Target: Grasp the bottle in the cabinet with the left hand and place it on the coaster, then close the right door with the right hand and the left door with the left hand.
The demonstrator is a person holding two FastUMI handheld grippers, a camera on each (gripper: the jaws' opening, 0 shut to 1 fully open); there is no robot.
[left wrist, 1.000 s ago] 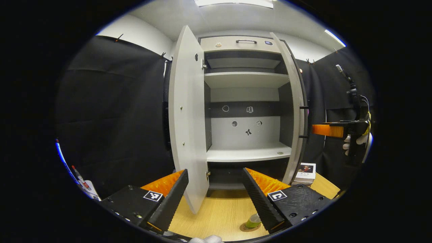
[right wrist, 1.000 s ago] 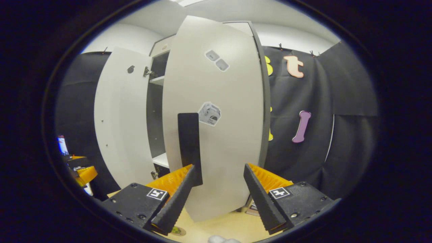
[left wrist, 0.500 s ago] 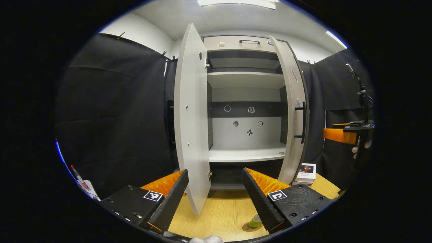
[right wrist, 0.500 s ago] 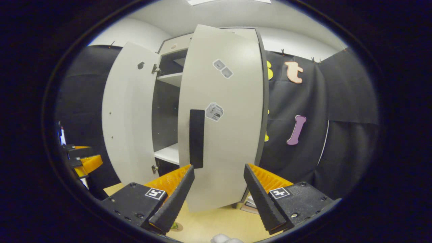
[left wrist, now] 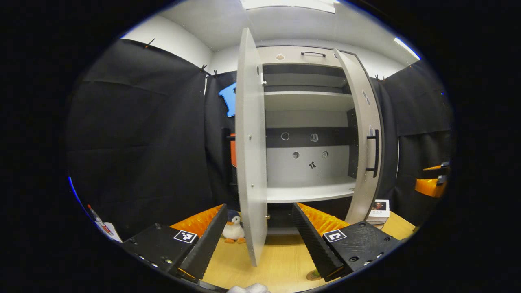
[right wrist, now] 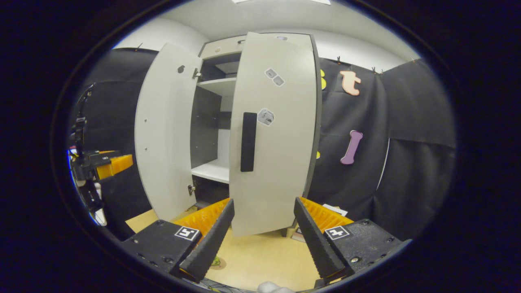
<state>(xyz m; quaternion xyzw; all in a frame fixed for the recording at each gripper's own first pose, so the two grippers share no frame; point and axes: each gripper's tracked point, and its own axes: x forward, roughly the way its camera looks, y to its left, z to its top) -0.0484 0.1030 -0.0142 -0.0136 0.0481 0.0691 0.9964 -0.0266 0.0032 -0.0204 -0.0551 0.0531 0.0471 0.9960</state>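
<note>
The bottle is barely seen; the coaster lies on the bench beside the left gripper, whose jaws are wide apart and empty. The right door is judged half closed. The right gripper, jaws likewise spread and empty, is best pressed flat beside the handle until the door seats. The left door is then to be pushed from its outer face. Two doors, two grippers and one coaster are counted.

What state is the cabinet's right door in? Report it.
Partly open. The right door stands angled off the cabinet, and the shelf inside shows in the gap beside its handle.
</note>
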